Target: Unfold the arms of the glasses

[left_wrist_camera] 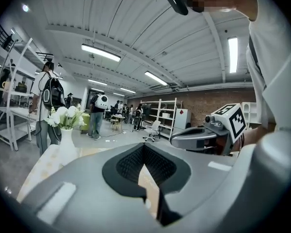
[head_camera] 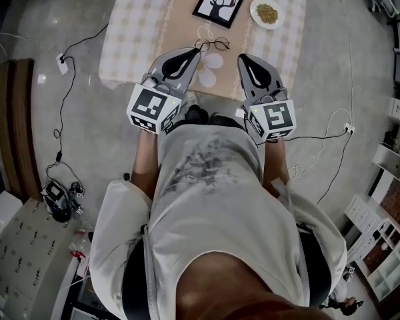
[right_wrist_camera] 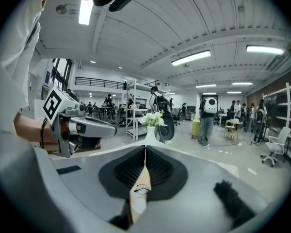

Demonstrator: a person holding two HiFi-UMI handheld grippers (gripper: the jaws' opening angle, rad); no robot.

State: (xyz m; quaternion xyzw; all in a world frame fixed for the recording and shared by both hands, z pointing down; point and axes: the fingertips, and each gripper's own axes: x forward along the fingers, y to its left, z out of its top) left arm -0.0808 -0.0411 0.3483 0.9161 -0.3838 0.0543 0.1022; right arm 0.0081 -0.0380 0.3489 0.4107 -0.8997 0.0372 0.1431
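Observation:
A pair of thin wire-rimmed round glasses point(head_camera: 212, 44) lies on the beige runner of a small table point(head_camera: 127, 39). They are too small for me to tell how the arms lie. My left gripper point(head_camera: 191, 53) hovers just near and left of them, jaws together and empty. My right gripper point(head_camera: 243, 60) is near and right of them, also shut with nothing in it. In the right gripper view the glasses point(right_wrist_camera: 141, 189) show through the slit below the shut right gripper point(right_wrist_camera: 145, 148). The left gripper point(left_wrist_camera: 144, 147) shows the runner through its slit.
On the table stand a framed deer picture point(head_camera: 219, 3), a plate of food point(head_camera: 267, 13), a white vase of flowers point(right_wrist_camera: 153, 123) and two pale oval things point(head_camera: 212, 61). Cables point(head_camera: 63, 105) run over the floor. People and shelves point(left_wrist_camera: 167, 118) stand far behind.

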